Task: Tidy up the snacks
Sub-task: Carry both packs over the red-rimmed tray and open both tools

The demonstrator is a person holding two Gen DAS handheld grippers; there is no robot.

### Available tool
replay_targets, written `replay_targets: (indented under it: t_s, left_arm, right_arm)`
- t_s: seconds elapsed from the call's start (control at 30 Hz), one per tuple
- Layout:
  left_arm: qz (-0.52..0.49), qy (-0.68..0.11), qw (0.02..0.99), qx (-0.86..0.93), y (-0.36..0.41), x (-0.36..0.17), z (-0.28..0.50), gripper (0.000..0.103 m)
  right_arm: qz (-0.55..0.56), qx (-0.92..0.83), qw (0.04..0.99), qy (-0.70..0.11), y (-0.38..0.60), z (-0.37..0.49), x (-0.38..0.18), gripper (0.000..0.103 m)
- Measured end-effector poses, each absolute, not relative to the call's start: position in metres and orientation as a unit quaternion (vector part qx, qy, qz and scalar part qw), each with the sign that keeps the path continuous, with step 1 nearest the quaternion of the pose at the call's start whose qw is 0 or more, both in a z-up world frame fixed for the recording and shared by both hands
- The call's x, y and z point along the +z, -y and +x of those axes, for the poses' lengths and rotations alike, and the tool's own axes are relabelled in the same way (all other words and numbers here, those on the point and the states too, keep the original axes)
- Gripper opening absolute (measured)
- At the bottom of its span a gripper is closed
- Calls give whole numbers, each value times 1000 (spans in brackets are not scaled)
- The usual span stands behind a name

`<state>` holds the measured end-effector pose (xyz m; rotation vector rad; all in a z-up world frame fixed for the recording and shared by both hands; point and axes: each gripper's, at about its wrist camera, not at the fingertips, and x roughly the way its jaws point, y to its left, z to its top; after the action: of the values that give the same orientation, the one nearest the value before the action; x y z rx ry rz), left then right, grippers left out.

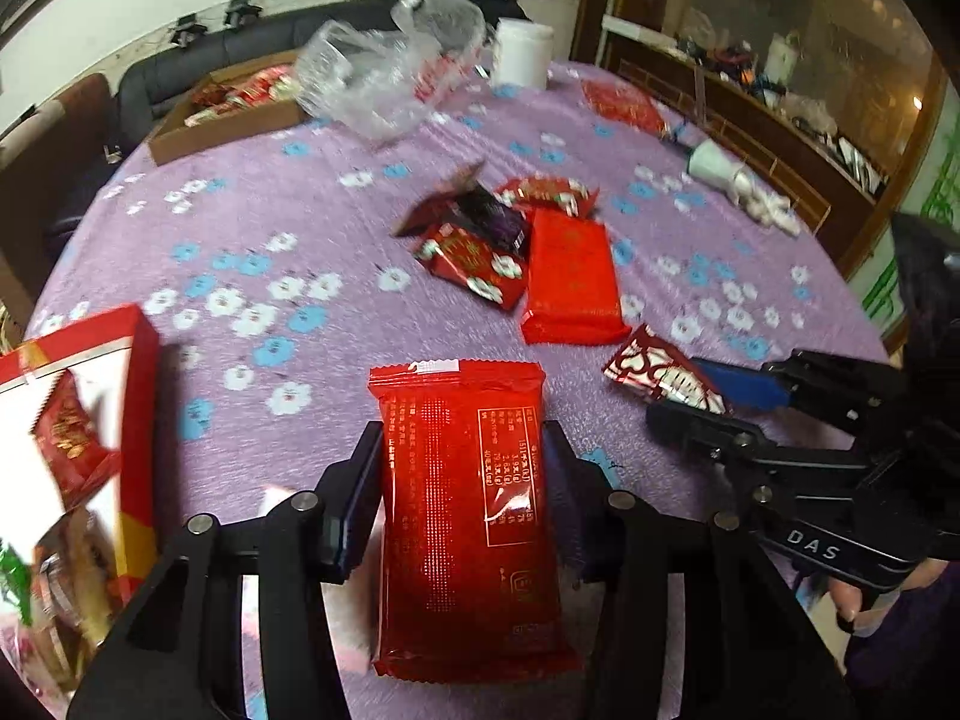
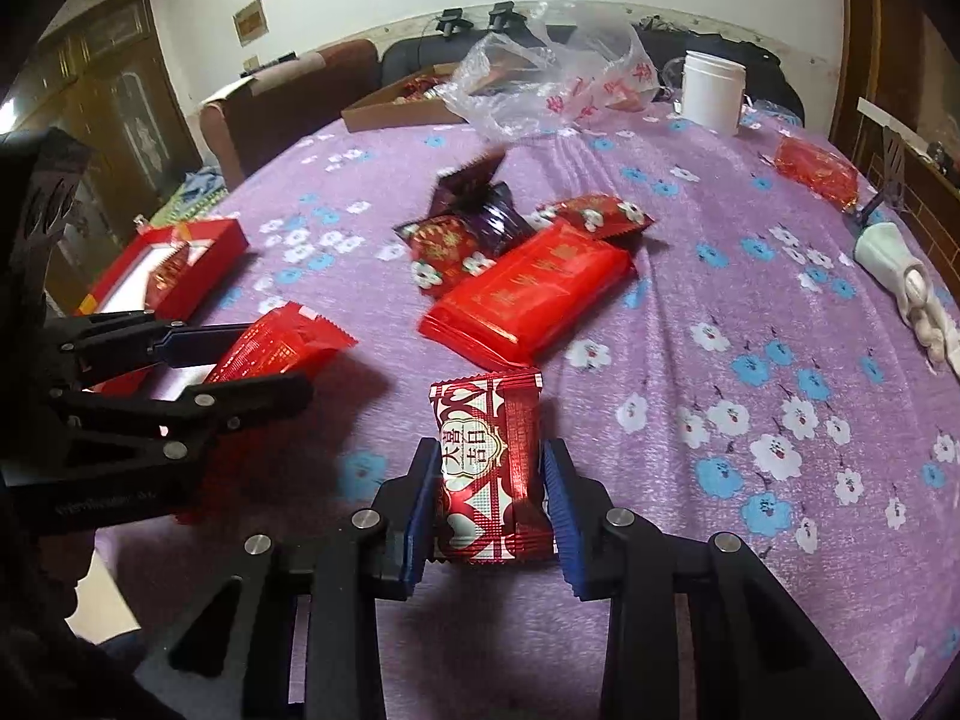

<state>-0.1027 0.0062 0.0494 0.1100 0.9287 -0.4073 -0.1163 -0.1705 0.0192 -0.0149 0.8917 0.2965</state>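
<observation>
My left gripper (image 1: 462,474) is clamped on a long red snack packet (image 1: 465,516), pads pressing both long edges, label side facing the camera. My right gripper (image 2: 489,474) is clenched on a small red-and-white candy packet (image 2: 489,468), blue pads against its sides. From the left wrist view I see that same packet (image 1: 663,375) sticking out past the right fingertips.

Both held over the purple floral tablecloth (image 1: 300,210).

Containers:
- Red gift box (image 2: 174,267) at table's left edge, open, white inside. I see at least one red wrapped snack lying in it. Left wrist view shows its near corner (image 1: 135,420) just beside my left gripper, more wrapped items at that side, too blurred to sort.
- Cardboard tray (image 1: 228,126) at the far side, red packets in it, count unclear.
- Clear plastic bag (image 1: 390,72) crumpled beside the tray, partly over it. Contents not readable.
- White tub (image 2: 711,90) upright at the far edge, lid on.

Loose pile mid-table: a flat red packet (image 2: 528,294), dark purple wrapper (image 2: 480,204), two red flowered packets touching it. Another red packet (image 2: 813,171) lies alone, far right.
</observation>
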Motion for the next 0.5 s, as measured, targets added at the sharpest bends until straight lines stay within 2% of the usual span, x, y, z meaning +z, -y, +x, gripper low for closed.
replay_targets:
  t_s: [0.5]
  left_arm:
    - [-29, -377, 921, -96, -117, 98, -139, 49]
  right_arm:
    - [14, 197, 889, -412, 121, -120, 46, 35]
